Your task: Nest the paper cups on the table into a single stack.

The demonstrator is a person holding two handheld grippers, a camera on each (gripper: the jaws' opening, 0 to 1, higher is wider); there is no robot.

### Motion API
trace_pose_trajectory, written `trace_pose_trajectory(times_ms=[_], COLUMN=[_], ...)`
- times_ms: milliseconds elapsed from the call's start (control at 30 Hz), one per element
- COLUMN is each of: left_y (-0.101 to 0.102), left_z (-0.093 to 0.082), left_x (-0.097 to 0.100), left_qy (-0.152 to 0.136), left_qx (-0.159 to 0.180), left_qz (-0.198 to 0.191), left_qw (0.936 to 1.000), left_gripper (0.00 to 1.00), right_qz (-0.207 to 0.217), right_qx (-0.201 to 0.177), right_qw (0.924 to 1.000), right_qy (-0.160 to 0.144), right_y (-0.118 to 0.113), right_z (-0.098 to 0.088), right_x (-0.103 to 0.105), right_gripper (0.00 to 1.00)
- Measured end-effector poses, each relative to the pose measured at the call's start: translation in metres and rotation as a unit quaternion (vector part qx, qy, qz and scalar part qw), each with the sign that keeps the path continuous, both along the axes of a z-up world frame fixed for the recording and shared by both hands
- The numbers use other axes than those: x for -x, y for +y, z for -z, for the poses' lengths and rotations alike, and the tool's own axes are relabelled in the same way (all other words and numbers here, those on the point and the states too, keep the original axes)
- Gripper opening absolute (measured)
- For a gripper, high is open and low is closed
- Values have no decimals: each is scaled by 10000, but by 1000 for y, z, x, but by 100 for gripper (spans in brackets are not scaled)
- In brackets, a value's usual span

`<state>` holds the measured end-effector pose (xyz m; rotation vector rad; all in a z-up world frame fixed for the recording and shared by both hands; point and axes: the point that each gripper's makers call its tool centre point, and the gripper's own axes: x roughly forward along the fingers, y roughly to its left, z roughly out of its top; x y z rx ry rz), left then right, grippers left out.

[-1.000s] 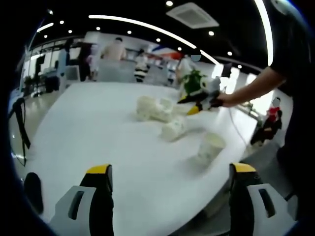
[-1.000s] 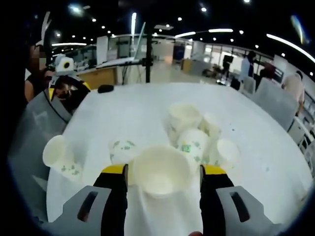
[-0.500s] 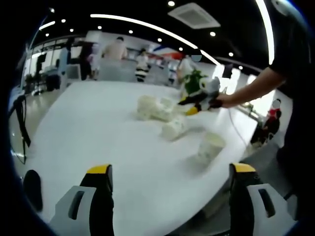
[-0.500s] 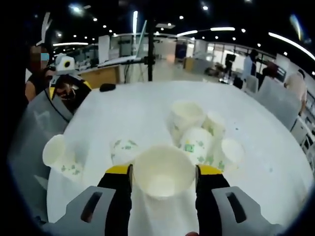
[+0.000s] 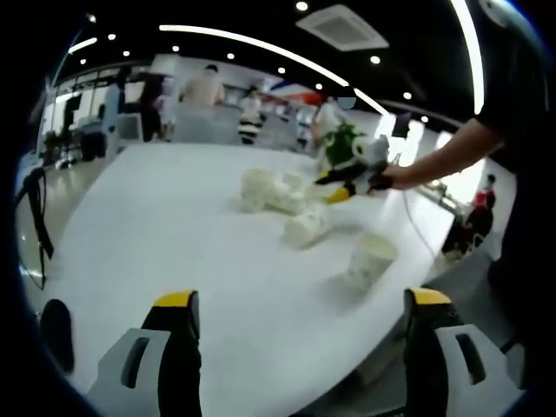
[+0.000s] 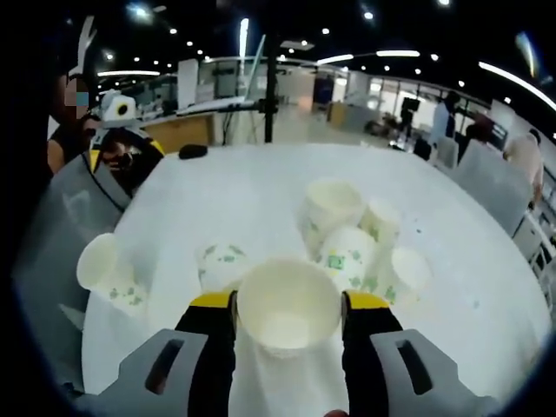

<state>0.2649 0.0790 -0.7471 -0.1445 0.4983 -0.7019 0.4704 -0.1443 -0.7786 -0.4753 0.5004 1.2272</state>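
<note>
Several white paper cups with green print lie on the white table [image 5: 156, 217]. In the left gripper view there is a cluster [image 5: 269, 191], one cup on its side [image 5: 306, 228] and an upright cup [image 5: 372, 256] near the right edge. My left gripper [image 5: 301, 300] is open and empty above the near table edge. My right gripper [image 5: 352, 182], held by a hand, sits beyond the cluster. In the right gripper view my right gripper [image 6: 288, 301] is shut on a paper cup [image 6: 288, 306], mouth toward the camera. Beyond it are a cup cluster [image 6: 347, 248], an upturned cup [image 6: 219, 261] and a tipped cup [image 6: 104, 269].
The table edge runs close on the right in the left gripper view, with a dark-sleeved arm [image 5: 452, 152] reaching over it. A small dark object [image 6: 193, 151] lies at the table's far side [image 6: 252, 182]. My left gripper [image 6: 122, 152] shows at upper left. People stand in the background.
The right gripper's jaws have drawn slightly closer on the cup between them, and its view has shifted a little. The left gripper view is unchanged.
</note>
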Motion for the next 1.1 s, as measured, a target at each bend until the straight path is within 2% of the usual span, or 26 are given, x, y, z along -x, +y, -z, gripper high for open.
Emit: trace_pose_trajectory(times_ms=[300,500,733,1100], left_y=[5,5,4,3], left_z=[6,8,7,6], left_x=[0,2,3,4], left_qy=[-23,-19,-18,-20], left_qx=[8,2,-14,-28], left_qz=[23,35,30,34], left_qw=[10000,10000,10000,10000], left_gripper=[96,95,96,95], right_qz=[98,142,186,56], right_qx=[-38,-24,14,121], right_qw=[9999,9999,9998,9999], right_qy=[20,67,119,14], right_y=[-4,-9,-10,-9], right_z=[-2,4,7,7], right_x=[6,12,12,12], right_gripper=[45,46,50,46])
